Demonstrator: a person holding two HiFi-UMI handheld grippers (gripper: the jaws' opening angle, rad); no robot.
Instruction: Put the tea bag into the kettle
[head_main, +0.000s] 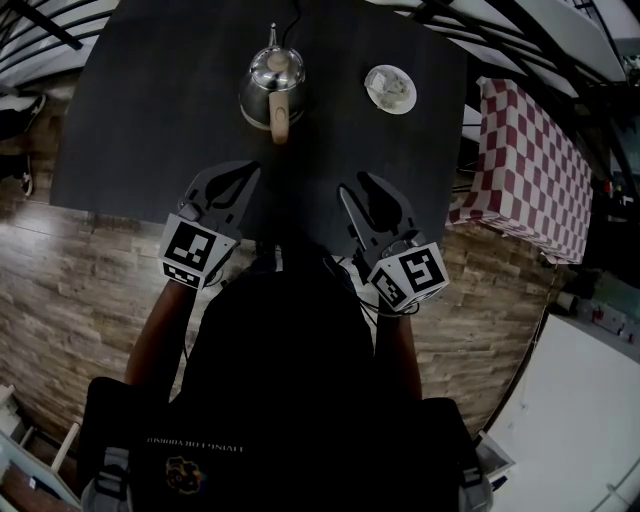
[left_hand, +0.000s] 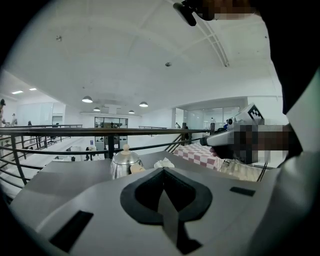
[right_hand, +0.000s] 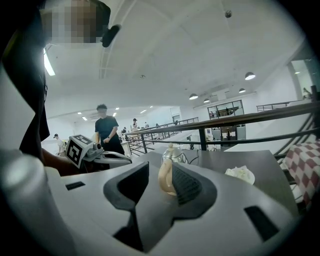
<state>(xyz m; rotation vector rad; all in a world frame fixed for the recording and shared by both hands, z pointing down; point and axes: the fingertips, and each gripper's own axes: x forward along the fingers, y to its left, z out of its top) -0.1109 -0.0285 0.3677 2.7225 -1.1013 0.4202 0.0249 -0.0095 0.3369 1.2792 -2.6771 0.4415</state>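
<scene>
The dark table (head_main: 150, 120) fills the upper part of the head view, standing on a wood-plank floor (head_main: 80, 290). To its right is a red-and-white checked cloth (head_main: 530, 160), draped over another surface. A metal railing (left_hand: 100, 132) runs behind the table in both gripper views.

The left gripper (head_main: 248, 172) is held at the table's near edge. Its jaws are pressed fully together with nothing between them (the left gripper view shows the two pads meeting in a single seam). The right gripper (head_main: 356, 184) is level with it, its jaws partly apart and holding nothing. In the right gripper view the kettle's pale handle shows through the gap, but from far off across the table, not touching either pad. Each gripper carries a cube (head_main: 192, 250) with a black-and-white square marker. These are patterns, not letters.

The polished steel kettle (head_main: 272, 80) stands upright at the far middle of the table, lid on, its beige handle (head_main: 280, 124) pointing back toward the person. To its right, apart from it, is a small white plate (head_main: 408, 100). The tea bag (head_main: 388, 86) lies on it, a crumpled whitish packet well clear of both grippers.

A line of small print crosses the person's dark shirt (head_main: 195, 440) above an emblem, too small to read.
</scene>
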